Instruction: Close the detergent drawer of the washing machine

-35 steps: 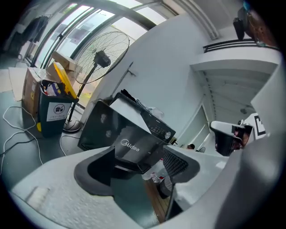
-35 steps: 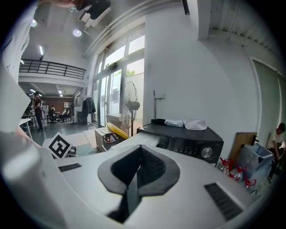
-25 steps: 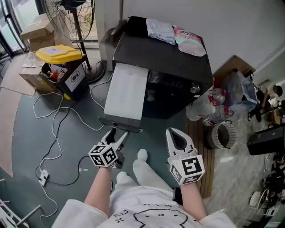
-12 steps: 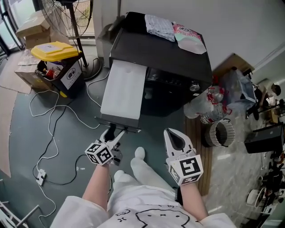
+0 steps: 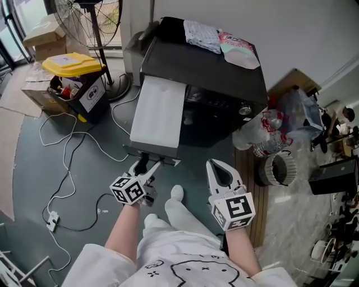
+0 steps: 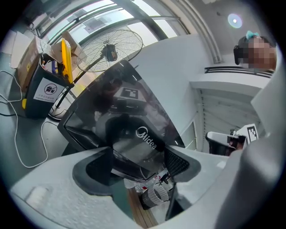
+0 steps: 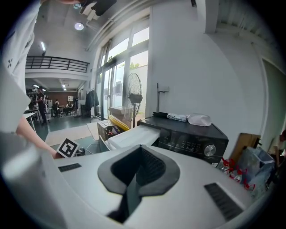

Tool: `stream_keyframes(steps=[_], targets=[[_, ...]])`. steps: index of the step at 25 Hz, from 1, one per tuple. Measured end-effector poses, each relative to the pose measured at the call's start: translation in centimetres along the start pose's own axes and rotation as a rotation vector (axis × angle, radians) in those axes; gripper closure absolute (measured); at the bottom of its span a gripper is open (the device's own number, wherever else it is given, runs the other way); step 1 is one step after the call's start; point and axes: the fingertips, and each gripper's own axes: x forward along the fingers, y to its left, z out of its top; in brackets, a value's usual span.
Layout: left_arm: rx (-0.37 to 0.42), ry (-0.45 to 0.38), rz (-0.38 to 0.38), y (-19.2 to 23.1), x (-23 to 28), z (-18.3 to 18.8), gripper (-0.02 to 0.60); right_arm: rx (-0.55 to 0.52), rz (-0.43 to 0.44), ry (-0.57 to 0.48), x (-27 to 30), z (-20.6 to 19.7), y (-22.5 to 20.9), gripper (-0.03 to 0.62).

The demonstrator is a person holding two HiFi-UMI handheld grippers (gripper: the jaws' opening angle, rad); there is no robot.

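A grey-green floor (image 5: pixel 33 162) is seen below, and a white wall (image 5: pixel 291 28) behind a black washer (image 5: pixel 219 67). The white drawer (image 5: pixel 160 115) is drawn far out of the washer's front, over the floor. A fan (image 5: pixel 90 17) and a yellow-lidded bin (image 5: pixel 73 64) are set to its left, cables (image 5: pixel 70 168) are strewn over the floor, a cloth (image 5: pixel 202 36) is laid on the washer's top, and bottles (image 5: pixel 269 132) are heaped at its right. The left hand-held gripper (image 5: pixel 146 168) is held at the drawer's dark front end, jaws apart, with the front's lower edge seen in the gap; contact cannot be made out. The right hand-held gripper (image 5: pixel 220 175) is held clear of the drawer, jaws pressed together on nothing. The drawer's inside cannot be made out, and the fan is cut off at the top edge.
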Motion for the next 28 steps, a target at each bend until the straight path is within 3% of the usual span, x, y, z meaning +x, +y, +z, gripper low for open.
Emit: stream_keyframes(steps=[28], targets=[[-0.025, -0.003, 0.019, 0.1, 2.4, 1.9, 0.239, 0.045, 0.089, -0.038, 5.7, 2.3, -4.2, 0.595]])
